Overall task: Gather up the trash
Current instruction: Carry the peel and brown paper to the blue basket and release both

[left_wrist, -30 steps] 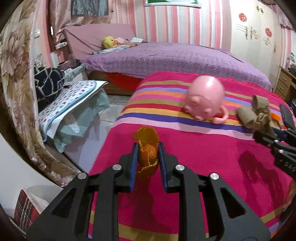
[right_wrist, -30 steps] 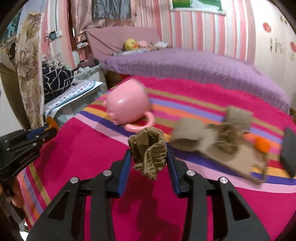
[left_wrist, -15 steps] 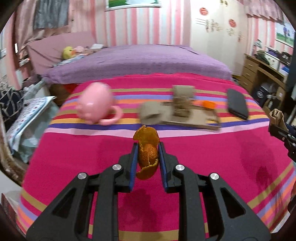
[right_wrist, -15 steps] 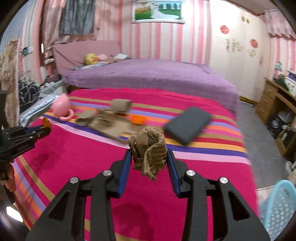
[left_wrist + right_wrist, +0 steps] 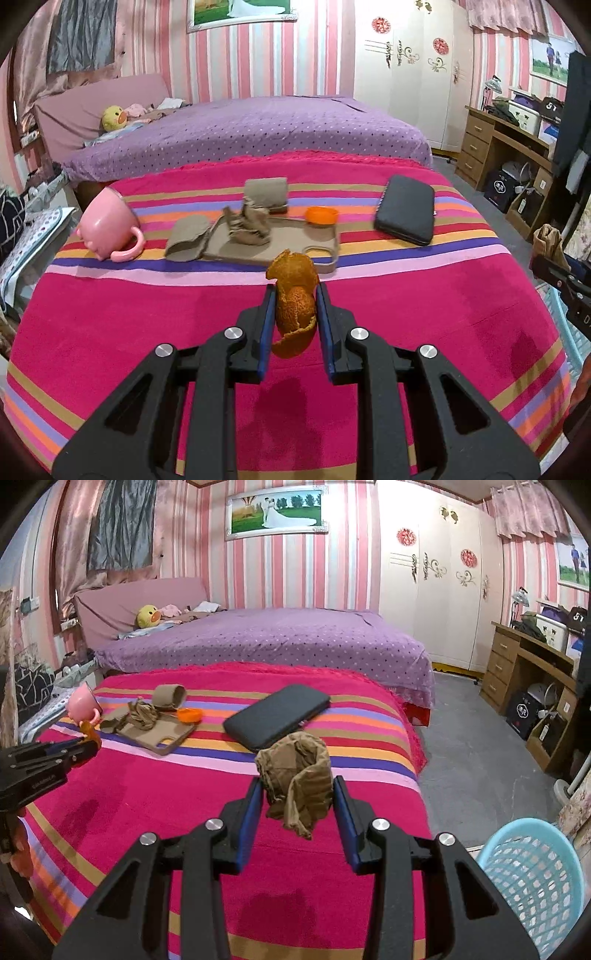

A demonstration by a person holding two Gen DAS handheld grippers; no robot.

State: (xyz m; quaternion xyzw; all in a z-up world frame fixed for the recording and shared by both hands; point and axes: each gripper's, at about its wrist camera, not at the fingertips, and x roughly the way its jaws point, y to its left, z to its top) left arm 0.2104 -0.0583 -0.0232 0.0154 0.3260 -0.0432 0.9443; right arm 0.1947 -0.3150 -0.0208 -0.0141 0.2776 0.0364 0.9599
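Observation:
My left gripper (image 5: 294, 295) is shut on an orange peel (image 5: 293, 306) and holds it above the striped pink bedspread (image 5: 147, 325). My right gripper (image 5: 297, 788) is shut on a crumpled brown paper (image 5: 299, 775), held above the bed's right side. A light blue mesh basket (image 5: 532, 878) stands on the floor at the lower right of the right wrist view. More brown paper scraps (image 5: 249, 227) and cardboard rolls (image 5: 266, 190) lie on a flat brown tray (image 5: 280, 251), with an orange cap (image 5: 321, 215) beside them.
A pink pig mug (image 5: 107, 225) lies tipped at the left of the bed. A black case (image 5: 404, 214) lies at the right. A purple bed (image 5: 240, 133) is behind. A wooden desk (image 5: 532, 664) stands at the far right on grey floor (image 5: 476, 746).
Both grippers swung to the right with their loads still held. The blue basket has come further into the right wrist view, and the pig mug has shifted to the left.

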